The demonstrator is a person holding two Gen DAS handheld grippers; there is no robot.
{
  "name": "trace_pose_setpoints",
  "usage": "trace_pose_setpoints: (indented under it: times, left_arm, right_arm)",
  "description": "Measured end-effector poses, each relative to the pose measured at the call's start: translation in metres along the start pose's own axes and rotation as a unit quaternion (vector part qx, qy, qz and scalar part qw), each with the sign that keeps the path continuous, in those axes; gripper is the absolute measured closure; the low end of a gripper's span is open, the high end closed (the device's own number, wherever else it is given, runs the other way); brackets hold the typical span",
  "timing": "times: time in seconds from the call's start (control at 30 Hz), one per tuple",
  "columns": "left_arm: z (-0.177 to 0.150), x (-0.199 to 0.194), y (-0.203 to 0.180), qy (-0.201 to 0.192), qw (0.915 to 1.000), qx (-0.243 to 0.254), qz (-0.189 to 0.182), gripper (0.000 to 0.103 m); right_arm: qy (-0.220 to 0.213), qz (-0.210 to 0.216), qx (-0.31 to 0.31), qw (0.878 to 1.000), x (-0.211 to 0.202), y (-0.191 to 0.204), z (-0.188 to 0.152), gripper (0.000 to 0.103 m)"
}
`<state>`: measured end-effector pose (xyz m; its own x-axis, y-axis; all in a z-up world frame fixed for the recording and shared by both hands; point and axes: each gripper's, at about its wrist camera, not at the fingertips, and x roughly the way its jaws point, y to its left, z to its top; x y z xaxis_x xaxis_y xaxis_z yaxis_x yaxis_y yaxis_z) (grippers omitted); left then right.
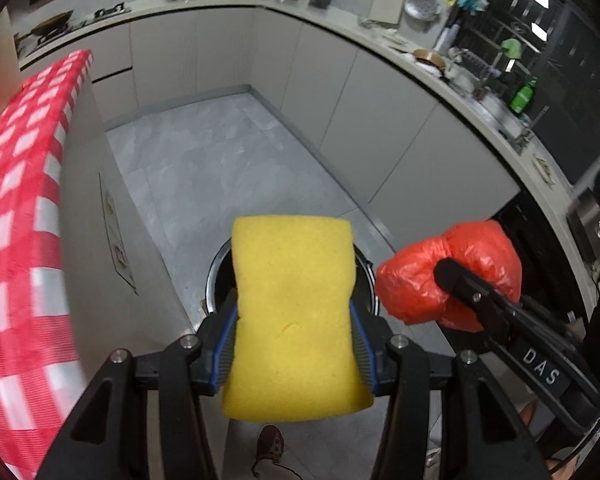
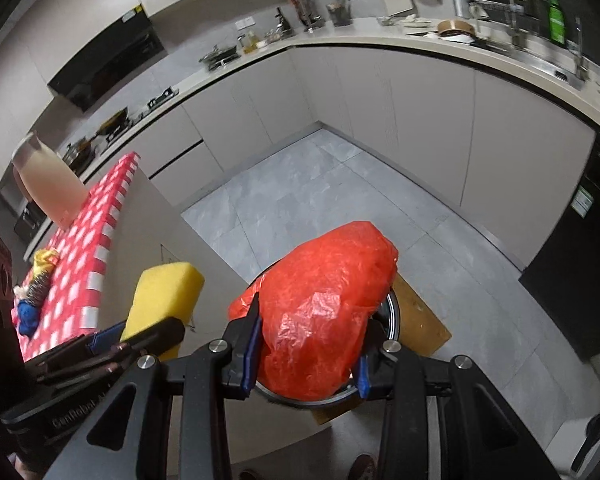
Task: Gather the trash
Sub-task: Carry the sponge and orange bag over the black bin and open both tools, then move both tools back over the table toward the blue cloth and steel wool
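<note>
My left gripper [image 1: 296, 332] is shut on a yellow sponge [image 1: 294, 312], which stands up between the blue pads and hides most of a round metal trash bin [image 1: 216, 280] on the floor below. My right gripper [image 2: 306, 344] is shut on a crumpled red plastic bag [image 2: 324, 312] and hangs over the same bin [image 2: 392, 316]. In the left wrist view the red bag [image 1: 452, 272] and the right gripper sit just right of the sponge. In the right wrist view the sponge [image 2: 164, 296] and the left gripper show at lower left.
A table with a red-and-white checked cloth [image 1: 24, 216] stands to the left, carrying a jug [image 2: 48, 180] and small toys [image 2: 36, 292]. A brown board [image 2: 420, 320] lies under the bin. Grey floor tiles [image 1: 220, 160] run to the corner cabinets. A shoe [image 1: 270, 446] is below.
</note>
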<state>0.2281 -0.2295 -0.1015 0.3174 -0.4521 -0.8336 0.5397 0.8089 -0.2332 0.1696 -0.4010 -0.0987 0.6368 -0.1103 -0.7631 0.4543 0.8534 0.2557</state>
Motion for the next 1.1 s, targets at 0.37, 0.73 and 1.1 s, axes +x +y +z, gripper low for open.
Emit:
trace_pose_setpoints:
  times: [0.37, 0.73, 1.1]
  left_arm:
    - [-0.004, 0.051, -0.003, 0.025, 0.9968, -0.047, 0.059, 0.047]
    - [0.002, 0.042, 0.01, 0.008, 0.9922, -0.104, 0.068, 0.023]
    - [0.008, -0.019, 0.014, -0.032, 0.9917, -0.103, 0.069, 0.023]
  right_arm:
    - [0.029, 0.006, -0.047, 0.998, 0.066, -0.012, 0.028, 0.062]
    - [0.044, 0.029, -0.054, 0.997, 0.093, -0.012, 0.042, 0.031]
    - [0.003, 0.039, -0.057, 0.998, 0.039, 0.001, 0.056, 0.031]
